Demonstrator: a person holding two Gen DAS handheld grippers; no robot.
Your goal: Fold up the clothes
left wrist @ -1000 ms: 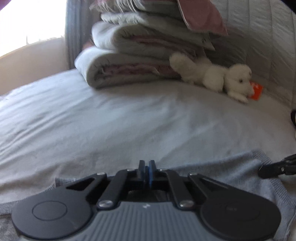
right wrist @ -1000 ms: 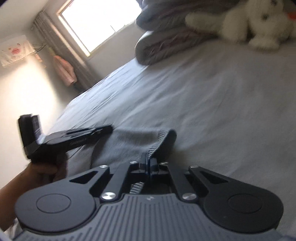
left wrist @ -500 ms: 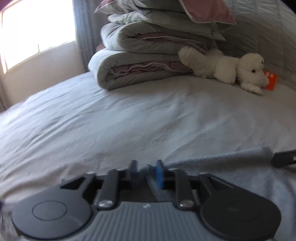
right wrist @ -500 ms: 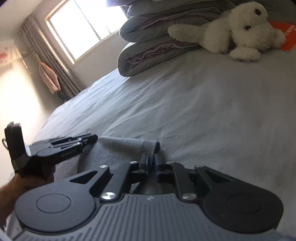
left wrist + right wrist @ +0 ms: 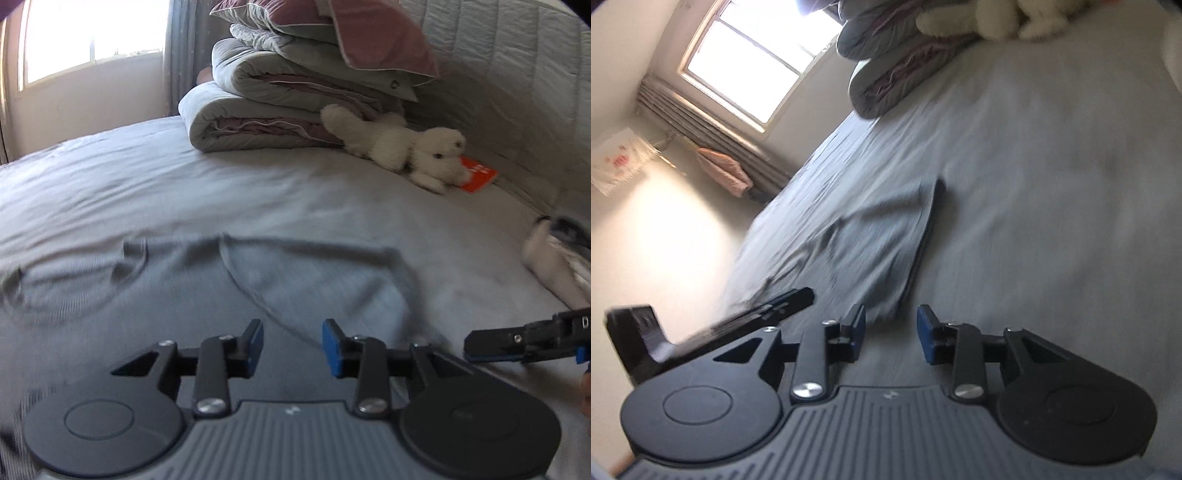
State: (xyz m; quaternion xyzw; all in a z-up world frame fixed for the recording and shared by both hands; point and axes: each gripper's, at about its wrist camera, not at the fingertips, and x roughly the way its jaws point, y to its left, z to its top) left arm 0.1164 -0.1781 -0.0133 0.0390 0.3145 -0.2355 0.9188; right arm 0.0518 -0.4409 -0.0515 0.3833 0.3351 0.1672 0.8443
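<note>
Grey sweater [image 5: 207, 291] lies folded flat on bed [image 5: 184, 192]. Left hand-held gripper [image 5: 292, 347] released, nothing between pads. Right hand-held gripper [image 5: 891, 334] jaws opening, empty, above sweater's edge.

My left tongs [image 5: 291, 347] are matt black plastic with ribbed grey housing, bright metal screws and blue rubbery pads [image 5: 330, 347]. The grey garment [image 5: 258, 280] looks like a fine, soft knit. The bed [image 5: 184, 192] sheet is smooth, lightly wrinkled cloth; the white toy [image 5: 402, 147] is fluffy plush.
</note>
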